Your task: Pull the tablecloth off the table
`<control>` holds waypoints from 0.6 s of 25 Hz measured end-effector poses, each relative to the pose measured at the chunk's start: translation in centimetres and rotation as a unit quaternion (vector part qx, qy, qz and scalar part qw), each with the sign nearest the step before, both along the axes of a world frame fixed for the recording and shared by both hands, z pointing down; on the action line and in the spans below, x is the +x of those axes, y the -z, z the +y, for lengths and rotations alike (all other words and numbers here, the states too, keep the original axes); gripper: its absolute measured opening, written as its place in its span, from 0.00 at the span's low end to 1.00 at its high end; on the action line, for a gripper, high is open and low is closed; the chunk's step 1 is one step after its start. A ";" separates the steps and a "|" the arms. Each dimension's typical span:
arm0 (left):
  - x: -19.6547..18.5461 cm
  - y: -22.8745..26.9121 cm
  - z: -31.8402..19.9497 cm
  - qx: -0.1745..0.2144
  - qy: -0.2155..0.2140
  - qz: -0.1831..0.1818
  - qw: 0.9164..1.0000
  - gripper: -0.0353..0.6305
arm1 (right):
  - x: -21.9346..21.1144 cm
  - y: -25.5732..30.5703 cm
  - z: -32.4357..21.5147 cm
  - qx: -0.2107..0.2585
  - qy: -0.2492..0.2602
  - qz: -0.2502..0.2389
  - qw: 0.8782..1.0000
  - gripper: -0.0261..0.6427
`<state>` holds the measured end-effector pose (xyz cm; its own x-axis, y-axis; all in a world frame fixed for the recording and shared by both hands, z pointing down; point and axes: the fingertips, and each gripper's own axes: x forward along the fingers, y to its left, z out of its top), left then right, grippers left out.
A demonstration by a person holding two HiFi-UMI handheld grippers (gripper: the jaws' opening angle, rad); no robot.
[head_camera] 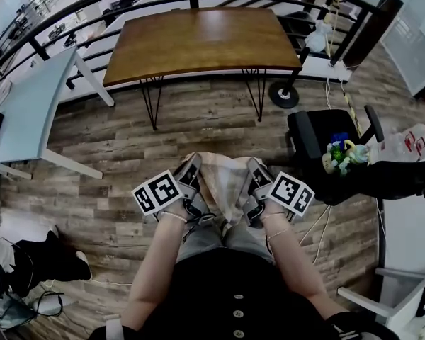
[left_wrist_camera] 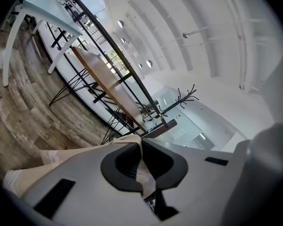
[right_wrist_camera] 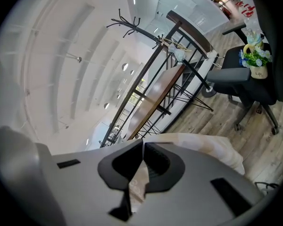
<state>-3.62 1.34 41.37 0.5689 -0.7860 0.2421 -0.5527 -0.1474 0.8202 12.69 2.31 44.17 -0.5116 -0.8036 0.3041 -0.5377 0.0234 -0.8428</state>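
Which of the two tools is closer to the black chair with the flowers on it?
Right. The right tool is next to the black chair; the left tool lies farther off, across the tablecloth both grip.

The head view looks steeply down from above; both gripper views, tilted, face the wooden table beyond.
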 end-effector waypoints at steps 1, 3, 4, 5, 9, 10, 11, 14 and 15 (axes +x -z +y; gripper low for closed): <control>0.0 0.0 -0.1 0.000 -0.001 0.000 1.000 0.08 | 0.0 -0.1 -0.1 -0.001 0.000 0.000 1.000 0.08; 0.0 0.1 -0.4 0.002 -0.001 -0.001 1.000 0.08 | 0.0 -0.1 -0.4 -0.001 0.000 0.000 1.000 0.08; 0.1 0.1 -0.6 0.003 -0.001 -0.001 1.000 0.08 | 0.0 -0.2 -0.5 -0.001 -0.001 0.000 1.000 0.08; 0.1 0.1 -0.7 0.003 -0.001 0.000 1.000 0.08 | 0.0 -0.2 -0.6 -0.002 -0.002 0.000 1.000 0.08; 0.0 0.0 -1.0 0.002 0.000 -0.001 1.000 0.08 | 0.0 -0.2 -1.1 -0.002 -0.002 -0.001 1.000 0.08; 0.0 -0.1 -1.0 0.001 0.000 -0.001 1.000 0.08 | 0.0 -0.1 -1.1 -0.002 -0.002 -0.001 1.000 0.08; -0.1 -0.1 -1.0 0.001 0.000 -0.001 1.000 0.08 | 0.0 -0.1 -1.2 -0.001 -0.002 -0.001 1.000 0.08; -0.3 -0.2 -1.0 -0.001 0.001 -0.001 1.000 0.08 | -0.3 -0.1 -1.3 -0.001 -0.002 -0.002 1.000 0.08; -0.5 -0.3 -1.0 -0.002 0.001 -0.001 1.000 0.08 | -0.4 -0.1 -1.3 -0.001 -0.002 -0.002 1.000 0.08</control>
